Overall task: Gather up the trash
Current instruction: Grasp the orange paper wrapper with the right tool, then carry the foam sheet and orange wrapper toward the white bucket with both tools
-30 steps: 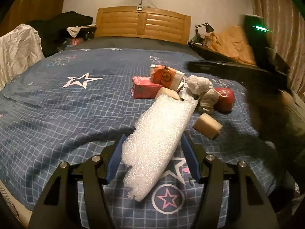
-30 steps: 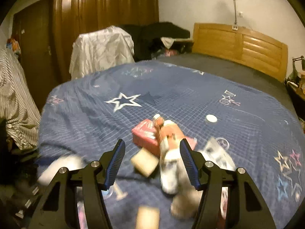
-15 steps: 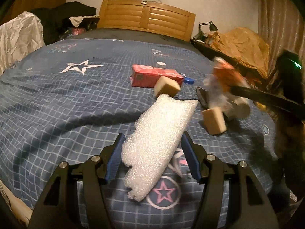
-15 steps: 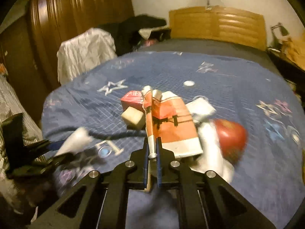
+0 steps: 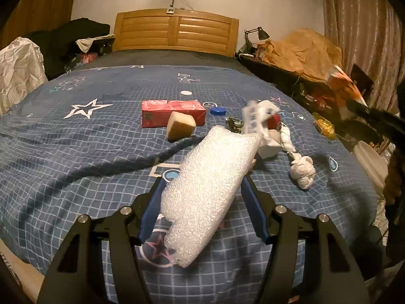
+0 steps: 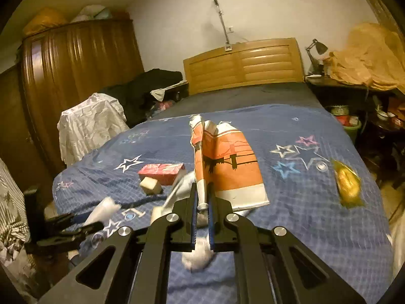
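My left gripper (image 5: 201,204) is shut on a long piece of white bubble wrap (image 5: 210,187) and holds it above the blue star bedspread (image 5: 76,152). My right gripper (image 6: 202,200) is shut on an orange and white carton (image 6: 227,167), lifted clear of the bed; the carton also shows at the right edge of the left wrist view (image 5: 345,83). On the bed lie a red carton (image 5: 172,112), a tan sponge block (image 5: 181,125), a blue cap (image 5: 218,111), a white cap (image 5: 186,93), a white rope toy (image 5: 301,169) and a yellow wrapper (image 6: 348,185).
A wooden headboard (image 5: 174,33) stands at the far end. A cluttered side table with brown paper (image 5: 303,50) and a lamp runs along the right. A wardrobe (image 6: 76,76) and cloth-draped chair (image 6: 88,129) stand on the left.
My right gripper closed on the orange carton and lifted it up and to the right, off the pile. The rope toy and red ball shifted. The left gripper still holds the bubble wrap.
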`<state>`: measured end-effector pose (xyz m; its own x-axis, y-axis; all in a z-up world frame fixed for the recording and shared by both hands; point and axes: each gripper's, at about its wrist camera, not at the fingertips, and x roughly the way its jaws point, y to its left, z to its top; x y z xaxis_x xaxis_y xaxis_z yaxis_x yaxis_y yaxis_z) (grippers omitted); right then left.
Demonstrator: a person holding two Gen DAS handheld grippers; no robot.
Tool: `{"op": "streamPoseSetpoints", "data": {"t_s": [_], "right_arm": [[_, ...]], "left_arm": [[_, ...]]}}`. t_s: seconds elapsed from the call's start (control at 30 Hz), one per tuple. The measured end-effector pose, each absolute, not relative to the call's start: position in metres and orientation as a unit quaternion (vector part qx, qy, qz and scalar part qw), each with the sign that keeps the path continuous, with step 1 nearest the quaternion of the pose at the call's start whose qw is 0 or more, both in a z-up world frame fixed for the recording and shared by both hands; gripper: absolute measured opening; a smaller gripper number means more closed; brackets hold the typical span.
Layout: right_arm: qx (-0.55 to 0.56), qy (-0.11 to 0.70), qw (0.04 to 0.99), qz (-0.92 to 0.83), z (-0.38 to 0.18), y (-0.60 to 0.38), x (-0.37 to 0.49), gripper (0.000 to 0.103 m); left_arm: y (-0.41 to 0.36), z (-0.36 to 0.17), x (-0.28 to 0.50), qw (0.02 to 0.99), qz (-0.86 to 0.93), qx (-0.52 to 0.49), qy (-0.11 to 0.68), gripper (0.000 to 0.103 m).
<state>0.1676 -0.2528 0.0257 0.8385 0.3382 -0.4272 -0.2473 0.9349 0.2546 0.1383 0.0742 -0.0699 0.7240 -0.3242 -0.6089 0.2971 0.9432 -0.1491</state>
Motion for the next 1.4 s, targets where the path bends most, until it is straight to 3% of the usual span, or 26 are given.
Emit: {"op": "streamPoseSetpoints", "data": {"t_s": [0.47, 1.4], "right_arm": [[0.096, 0.269, 0.946, 0.155, -0.006, -0.249, 0.059, 0.008], [0.098, 0.225, 0.966, 0.085, 0.012, -0.276, 0.004, 0.008]], "left_arm": [[0.026, -0.038, 0.121, 0.946, -0.093, 0.006, 0.312, 0.059], [-0.052, -0.008, 0.095, 0.956, -0.060, 0.091, 0.271, 0.059]]}}
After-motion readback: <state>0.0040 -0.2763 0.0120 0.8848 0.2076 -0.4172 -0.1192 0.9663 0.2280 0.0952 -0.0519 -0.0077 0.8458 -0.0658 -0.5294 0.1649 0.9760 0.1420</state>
